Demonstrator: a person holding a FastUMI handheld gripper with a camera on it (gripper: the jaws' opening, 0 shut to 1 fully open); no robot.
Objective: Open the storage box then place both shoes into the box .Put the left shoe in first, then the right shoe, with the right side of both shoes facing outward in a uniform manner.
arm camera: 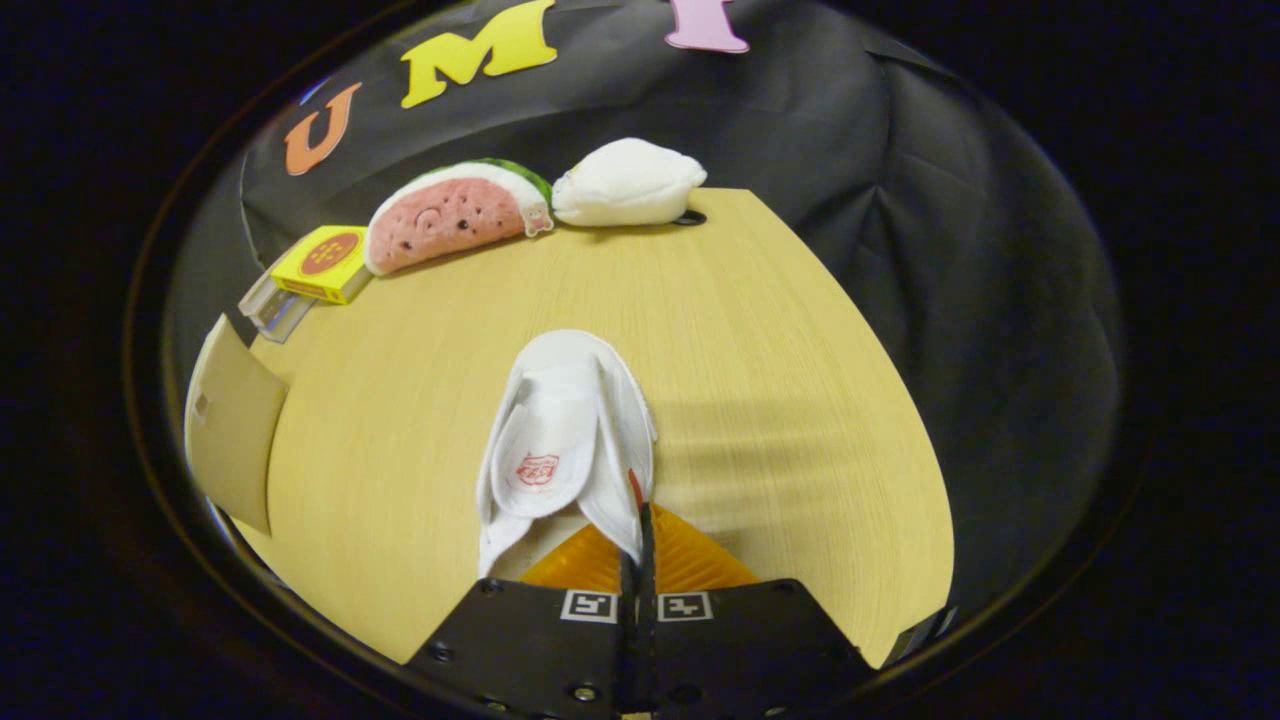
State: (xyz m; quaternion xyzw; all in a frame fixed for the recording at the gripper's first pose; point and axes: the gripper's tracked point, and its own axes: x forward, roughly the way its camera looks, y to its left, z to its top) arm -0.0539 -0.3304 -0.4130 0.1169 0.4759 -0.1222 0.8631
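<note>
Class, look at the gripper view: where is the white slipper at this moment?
The white slipper is held at its edge between the closed fingers of the gripper, hanging over the wooden table, with the watermelon plush far beyond it.

Showed a gripper (636,540) body of dark plates at lower centre of the frame. Bore two square black-and-white markers side by side. Carried small round screws along its edges.

Bare table (780,330) beside the slipper (560,440); toys (540,200) crowd the far edge.
</note>
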